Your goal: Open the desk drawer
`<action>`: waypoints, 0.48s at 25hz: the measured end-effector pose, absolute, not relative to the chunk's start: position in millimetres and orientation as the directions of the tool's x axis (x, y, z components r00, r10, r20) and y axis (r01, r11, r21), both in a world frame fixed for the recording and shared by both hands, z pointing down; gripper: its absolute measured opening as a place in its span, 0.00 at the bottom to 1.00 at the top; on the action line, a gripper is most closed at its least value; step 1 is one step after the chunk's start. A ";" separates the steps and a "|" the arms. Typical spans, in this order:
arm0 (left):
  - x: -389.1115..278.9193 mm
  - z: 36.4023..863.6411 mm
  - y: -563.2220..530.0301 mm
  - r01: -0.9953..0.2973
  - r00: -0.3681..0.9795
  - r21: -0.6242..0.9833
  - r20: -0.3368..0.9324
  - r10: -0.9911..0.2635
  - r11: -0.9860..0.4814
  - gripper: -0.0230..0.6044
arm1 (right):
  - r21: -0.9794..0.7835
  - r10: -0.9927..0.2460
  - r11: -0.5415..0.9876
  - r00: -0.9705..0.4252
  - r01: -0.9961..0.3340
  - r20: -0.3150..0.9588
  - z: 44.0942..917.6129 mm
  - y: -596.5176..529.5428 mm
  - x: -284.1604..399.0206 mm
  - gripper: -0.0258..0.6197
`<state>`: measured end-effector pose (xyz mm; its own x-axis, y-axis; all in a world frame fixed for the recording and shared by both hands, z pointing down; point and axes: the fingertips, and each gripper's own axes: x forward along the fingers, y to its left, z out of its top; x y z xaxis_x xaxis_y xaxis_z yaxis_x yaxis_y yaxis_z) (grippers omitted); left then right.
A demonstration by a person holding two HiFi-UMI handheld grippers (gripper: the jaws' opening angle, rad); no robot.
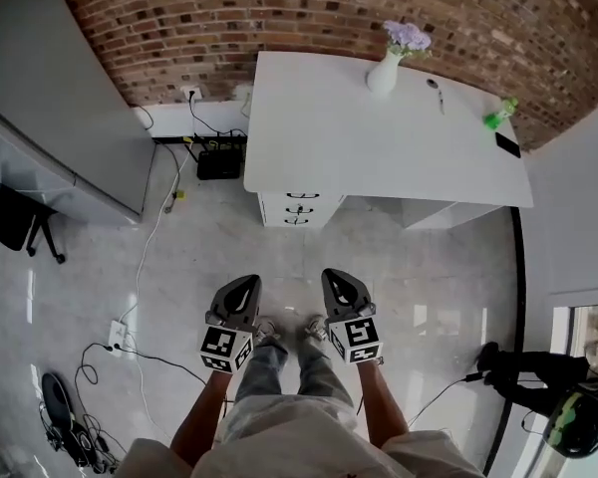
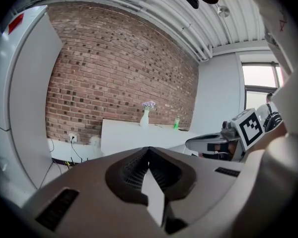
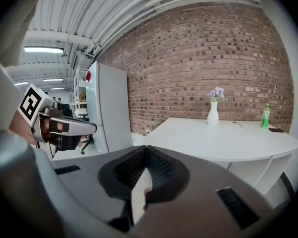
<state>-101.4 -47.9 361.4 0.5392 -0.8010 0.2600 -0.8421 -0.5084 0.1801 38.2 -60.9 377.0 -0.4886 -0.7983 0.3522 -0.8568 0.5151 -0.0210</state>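
Head view looks down on a brick wall at the back and a pale glossy floor below it. A grey fridge fills the left side. A white worktop stands against the wall, right of centre. Under its left end is the drawer stack, three fronts with dark handles facing the person, all flush and closed.

The left gripper and right gripper hang side by side over the floor, above the person's shoes, and point toward the drawers but stay well apart from them. Each gripper view shows its own fingers closed tip to tip with nothing between them.

A black box with cables lies on the floor by the wall, left of the worktop. On the worktop's far edge stands a white vase of purple flowers. A green bottle is near the right end, with a dark phone just beside it.
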 end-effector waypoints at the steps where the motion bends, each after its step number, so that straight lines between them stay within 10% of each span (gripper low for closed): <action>1: -99.5 371.9 -46.1 -0.845 0.534 0.190 0.270 -0.801 -0.499 0.06 | -0.025 -0.791 0.519 -0.491 -0.854 0.366 389.5 -61.8 40.8 0.07; 12: -79.7 475.9 -46.4 -0.853 0.521 0.227 0.339 -0.783 -0.469 0.06 | -0.056 -0.737 0.530 -0.493 -0.846 0.463 516.7 -78.0 64.8 0.07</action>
